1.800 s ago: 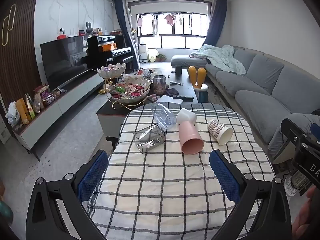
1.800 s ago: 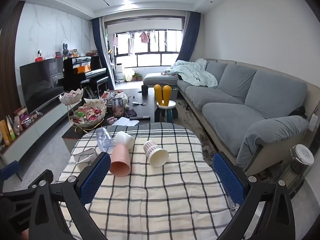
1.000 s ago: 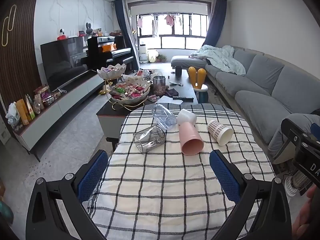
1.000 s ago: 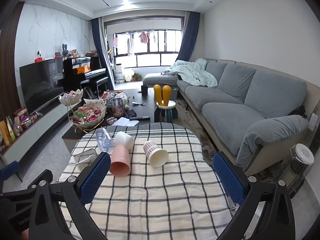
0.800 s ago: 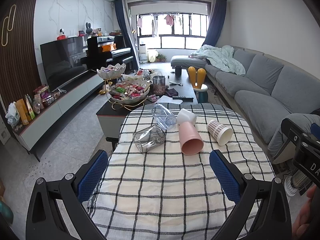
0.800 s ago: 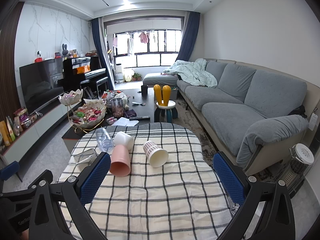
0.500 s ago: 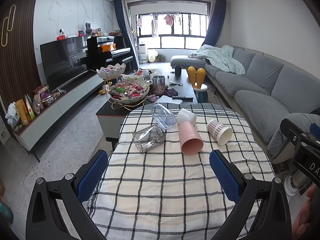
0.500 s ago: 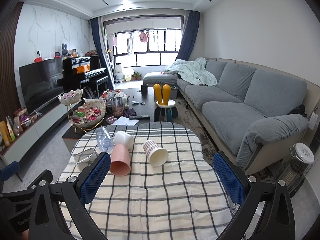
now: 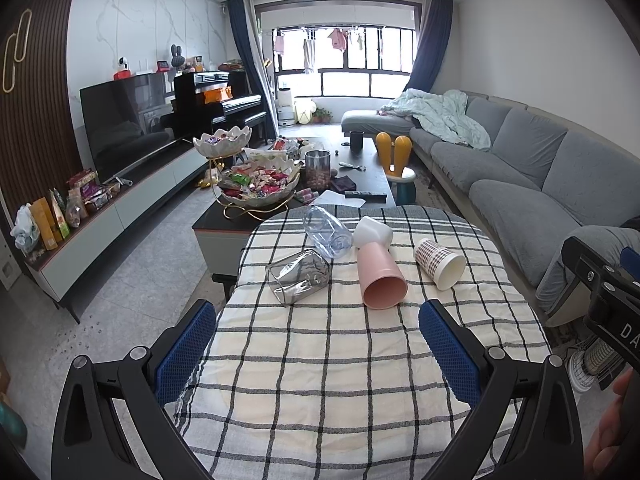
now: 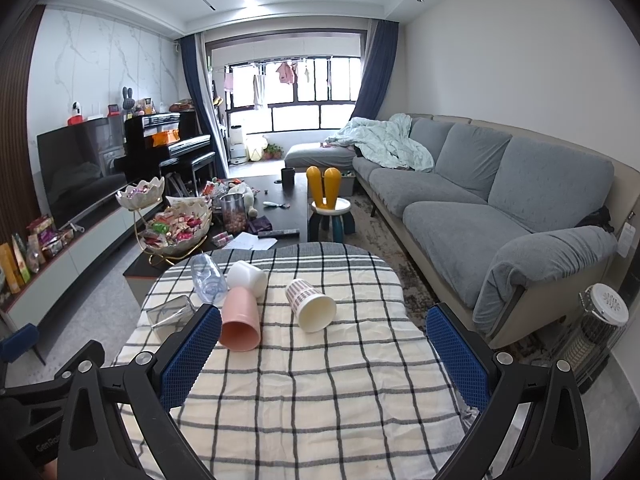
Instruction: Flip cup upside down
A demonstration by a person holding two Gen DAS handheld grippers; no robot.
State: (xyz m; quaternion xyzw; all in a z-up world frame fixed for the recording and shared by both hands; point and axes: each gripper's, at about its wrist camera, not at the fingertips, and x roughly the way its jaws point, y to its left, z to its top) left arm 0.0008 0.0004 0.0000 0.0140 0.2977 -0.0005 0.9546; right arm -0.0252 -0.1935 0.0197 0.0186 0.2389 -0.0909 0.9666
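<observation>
Several cups lie on their sides on the checked tablecloth: a pink cup, a white cup, a checked paper cup, a clear blue plastic cup and a clear square glass. My left gripper is open and empty, held above the near part of the table. My right gripper is open and empty, also short of the cups.
Beyond the table stands a dark coffee table with a snack bowl stand. A grey sofa runs along the right. A small heater stands at the right on the floor. A TV cabinet is at the left.
</observation>
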